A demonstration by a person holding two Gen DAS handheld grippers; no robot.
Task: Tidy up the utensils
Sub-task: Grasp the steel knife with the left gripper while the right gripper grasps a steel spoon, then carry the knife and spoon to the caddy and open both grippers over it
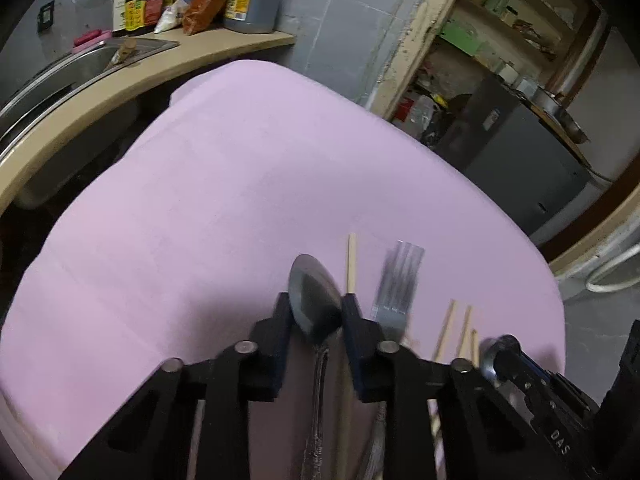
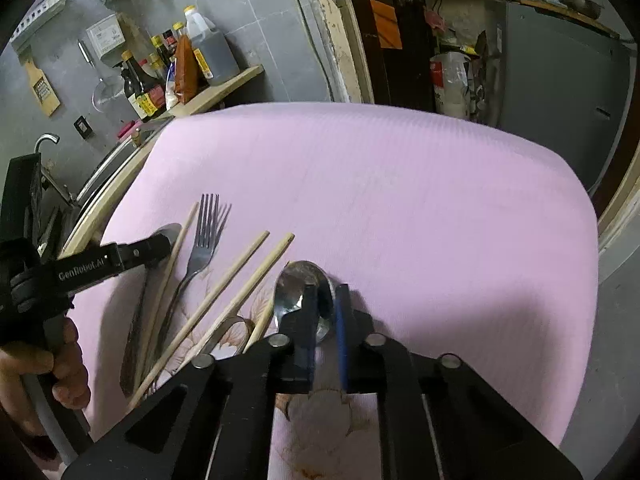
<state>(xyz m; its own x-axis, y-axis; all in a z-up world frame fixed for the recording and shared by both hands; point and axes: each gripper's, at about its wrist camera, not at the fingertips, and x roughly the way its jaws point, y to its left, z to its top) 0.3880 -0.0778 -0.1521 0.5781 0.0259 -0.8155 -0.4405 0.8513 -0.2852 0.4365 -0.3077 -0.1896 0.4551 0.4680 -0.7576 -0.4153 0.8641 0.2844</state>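
Note:
My left gripper (image 1: 315, 306) is shut on a large steel spoon (image 1: 314, 300) at the neck of its bowl, low over the pink table (image 1: 220, 200). A fork (image 1: 394, 280) and several wooden chopsticks (image 1: 351, 262) lie just to its right. My right gripper (image 2: 325, 300) is shut on a second steel spoon (image 2: 298, 284) at the bowl. In the right wrist view the fork (image 2: 202, 246) and chopsticks (image 2: 236, 276) lie to the left, with the left gripper (image 2: 158, 246) beyond them over the first spoon (image 2: 168, 232).
A sink (image 1: 52, 76) and counter with sauce bottles (image 1: 140, 0) lie left of the table. A doorway with shelves (image 1: 480, 40) and a dark cabinet (image 1: 516, 152) stand to the right. A floral print (image 2: 320, 412) shows on the cloth near me.

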